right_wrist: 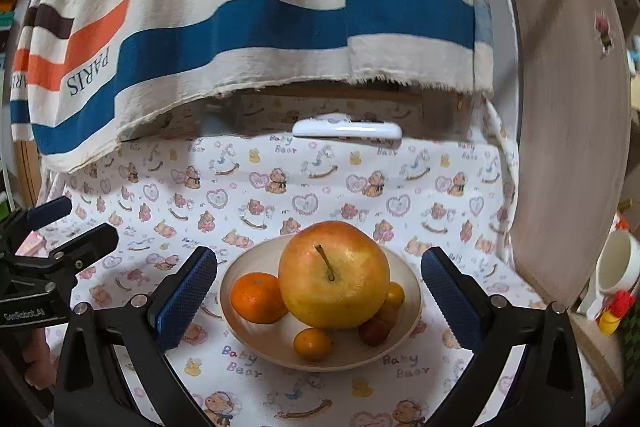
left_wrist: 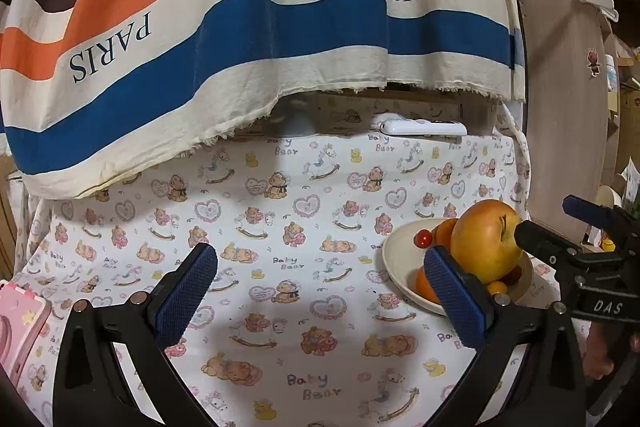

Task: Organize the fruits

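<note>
A cream bowl (right_wrist: 248, 271) sits on the bear-print cloth. It holds a big yellow-red apple (right_wrist: 334, 275), an orange mandarin (right_wrist: 258, 297), a small kumquat (right_wrist: 313, 344) and a dark grape (right_wrist: 374, 331). My right gripper (right_wrist: 320, 299) is open, its blue pads on either side of the bowl, touching nothing. In the left wrist view the bowl (left_wrist: 400, 255) is at the right with the apple (left_wrist: 486, 241) and a red cherry (left_wrist: 424, 238). My left gripper (left_wrist: 320, 301) is open over bare cloth, left of the bowl.
A striped PARIS cloth (left_wrist: 240, 27) hangs over the back. A white remote-like device (left_wrist: 420, 127) lies at the far edge. A pink box (left_wrist: 20, 323) sits at the left. A wooden panel (right_wrist: 572, 147) and a white mug (right_wrist: 614, 263) stand at the right.
</note>
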Motion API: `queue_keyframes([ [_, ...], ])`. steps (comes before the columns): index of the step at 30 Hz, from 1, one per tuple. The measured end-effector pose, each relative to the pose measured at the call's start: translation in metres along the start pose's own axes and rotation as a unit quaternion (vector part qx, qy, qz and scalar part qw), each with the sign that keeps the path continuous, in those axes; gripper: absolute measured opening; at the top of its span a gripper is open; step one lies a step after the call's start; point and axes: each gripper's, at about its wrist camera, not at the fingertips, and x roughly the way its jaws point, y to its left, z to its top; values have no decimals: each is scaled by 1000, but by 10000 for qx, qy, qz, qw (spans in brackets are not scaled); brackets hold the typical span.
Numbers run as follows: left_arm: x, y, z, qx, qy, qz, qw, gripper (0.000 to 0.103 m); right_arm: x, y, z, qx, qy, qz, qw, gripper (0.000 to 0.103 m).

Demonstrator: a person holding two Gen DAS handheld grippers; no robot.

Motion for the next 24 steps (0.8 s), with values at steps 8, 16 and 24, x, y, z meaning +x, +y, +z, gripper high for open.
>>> queue_keyframes([
  [8,0,2,0,-62,0,33,10000,103,0,-3,1,64,5,-10,10000,102],
  [16,0,2,0,-57,-5,41,10000,103,2,-2,1,21,9,24,10000,102],
  [24,0,2,0,-60,-4,49,10000,103,1,-2,1,27,9,22,10000,102],
])
